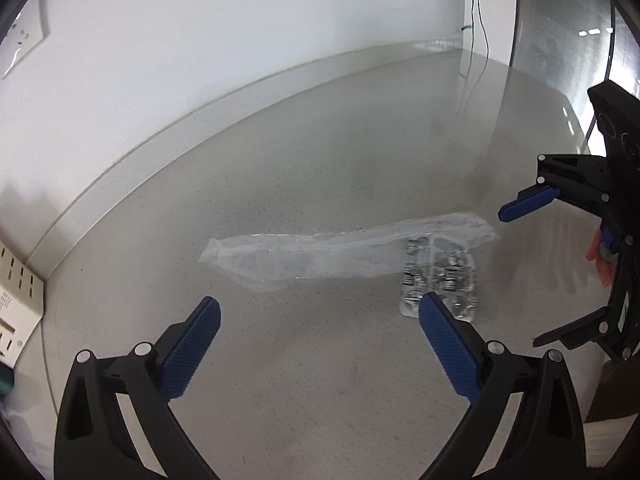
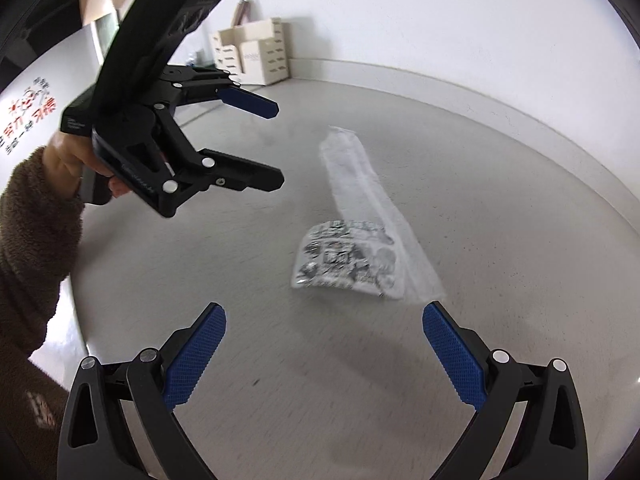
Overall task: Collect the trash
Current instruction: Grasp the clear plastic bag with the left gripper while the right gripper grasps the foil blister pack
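A long clear plastic bag (image 1: 320, 254) lies flat on the grey floor, also in the right wrist view (image 2: 372, 196). A small printed black-and-white wrapper (image 1: 440, 280) lies partly under its end, also in the right wrist view (image 2: 348, 258). My left gripper (image 1: 320, 314) is open and empty, hovering above the floor just short of the bag; it also shows in the right wrist view (image 2: 278, 144). My right gripper (image 2: 324, 318) is open and empty, just short of the wrapper; it also shows at the right edge of the left wrist view (image 1: 516, 276).
A white wall with a baseboard (image 1: 168, 136) runs behind the trash. Cream perforated boxes (image 2: 256, 54) stand against the wall at the back. A power strip (image 1: 16, 296) lies at the left edge. Cables (image 1: 476, 20) hang down the far wall. A glass partition (image 1: 568, 40) stands at right.
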